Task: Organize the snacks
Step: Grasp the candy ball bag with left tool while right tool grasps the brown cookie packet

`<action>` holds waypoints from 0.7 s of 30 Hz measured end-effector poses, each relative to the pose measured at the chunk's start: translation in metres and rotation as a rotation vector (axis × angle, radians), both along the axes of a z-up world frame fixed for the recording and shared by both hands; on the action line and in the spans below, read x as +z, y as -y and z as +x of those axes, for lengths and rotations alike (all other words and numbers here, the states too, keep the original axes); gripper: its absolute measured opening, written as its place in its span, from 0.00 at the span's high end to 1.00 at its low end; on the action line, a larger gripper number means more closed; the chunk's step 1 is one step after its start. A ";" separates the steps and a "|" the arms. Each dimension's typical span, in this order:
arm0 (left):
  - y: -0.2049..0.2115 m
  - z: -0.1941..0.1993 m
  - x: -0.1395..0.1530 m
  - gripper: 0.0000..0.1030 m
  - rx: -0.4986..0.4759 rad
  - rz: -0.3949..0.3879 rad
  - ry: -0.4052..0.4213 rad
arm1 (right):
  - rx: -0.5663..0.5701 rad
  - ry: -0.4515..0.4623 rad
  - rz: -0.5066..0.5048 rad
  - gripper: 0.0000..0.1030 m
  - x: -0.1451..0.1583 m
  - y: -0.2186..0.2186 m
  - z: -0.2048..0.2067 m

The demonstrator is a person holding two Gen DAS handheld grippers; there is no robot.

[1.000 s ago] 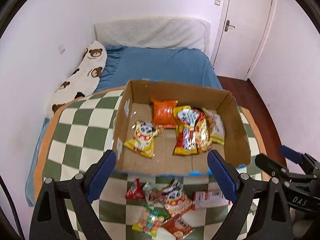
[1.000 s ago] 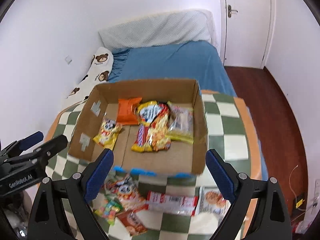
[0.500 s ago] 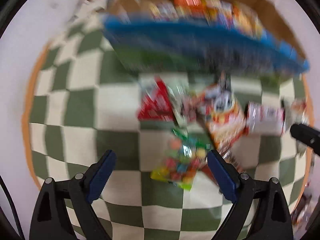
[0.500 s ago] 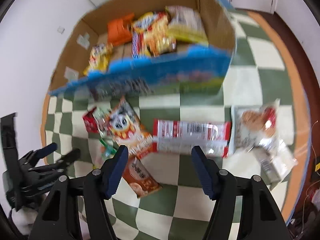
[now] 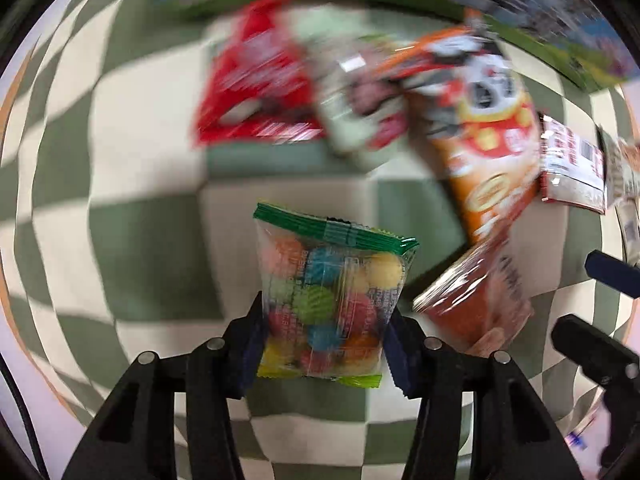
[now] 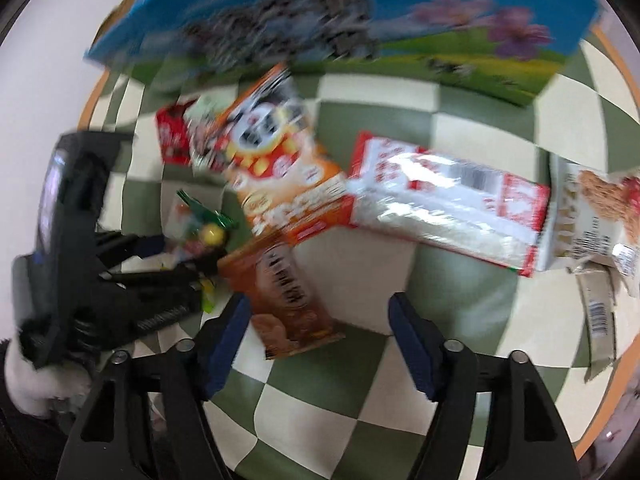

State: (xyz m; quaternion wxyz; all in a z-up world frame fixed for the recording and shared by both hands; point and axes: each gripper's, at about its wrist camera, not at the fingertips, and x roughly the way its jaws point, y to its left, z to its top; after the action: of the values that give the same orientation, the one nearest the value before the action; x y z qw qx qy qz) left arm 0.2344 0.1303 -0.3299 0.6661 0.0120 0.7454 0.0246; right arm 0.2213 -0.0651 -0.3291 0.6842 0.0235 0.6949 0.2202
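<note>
On the green-and-cream checked tablecloth (image 5: 132, 248), the loose snacks lie in a cluster in front of the printed blue-and-green side of the box (image 6: 360, 20) that stands at the far edge.

Farthest left in the left wrist view is a red packet (image 5: 256, 96), blurred, with a pale wrapper (image 5: 352, 108) just beside it; what either holds cannot be read. Below them, the left gripper (image 5: 324, 344) points down at the table, and its jaws have just been closing: the dark blue pads now press on both sides of a clear candy bag (image 5: 328, 292) with a green top seal and coloured balls inside. The bag looks pinched and slightly bulged between them, so this is a grip.

Next to the right comes the orange panda-print snack bag (image 6: 276, 160), lying slantwise, partly over a brown-orange biscuit packet (image 6: 288, 292). The right gripper (image 6: 320, 340) hangs over that packet with its jaws apart. They have just been opening, and the packet's lower end lies between the pads without either pressing on it.

Further right lie a long red-and-white wrapped pack (image 6: 444, 204) and, at the edge, a cream cookie packet (image 6: 592, 208) with smaller wrappers below it.

The step in hand looks like picking up: one snack is secured on the left and another is being lined up on the right. The next move likely calls for the right jaws to settle lower and close on the biscuit packet, clear of the panda bag overlapping it, then for both to be lifted over the box wall.
</note>
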 end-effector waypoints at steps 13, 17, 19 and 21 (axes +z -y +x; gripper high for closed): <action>-0.038 -0.042 -0.011 0.52 0.059 -0.077 0.003 | -0.008 -0.006 -0.222 0.37 -0.049 -0.065 -0.019; -0.036 -0.045 -0.013 0.52 0.038 -0.061 0.015 | -0.245 -0.167 -0.137 0.39 -0.054 -0.032 -0.029; -0.031 -0.041 -0.012 0.51 0.026 -0.052 0.017 | -0.318 -0.248 -0.065 0.38 -0.058 -0.020 -0.036; -0.023 -0.038 -0.014 0.44 0.020 -0.056 0.006 | -0.338 -0.272 -0.032 0.35 -0.060 -0.015 -0.037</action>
State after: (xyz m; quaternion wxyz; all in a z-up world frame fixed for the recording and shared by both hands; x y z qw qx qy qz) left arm 0.1959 0.1529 -0.3443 0.6681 -0.0141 0.7439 0.0104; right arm 0.1840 -0.0497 -0.3894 0.6116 0.1585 0.7703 0.0862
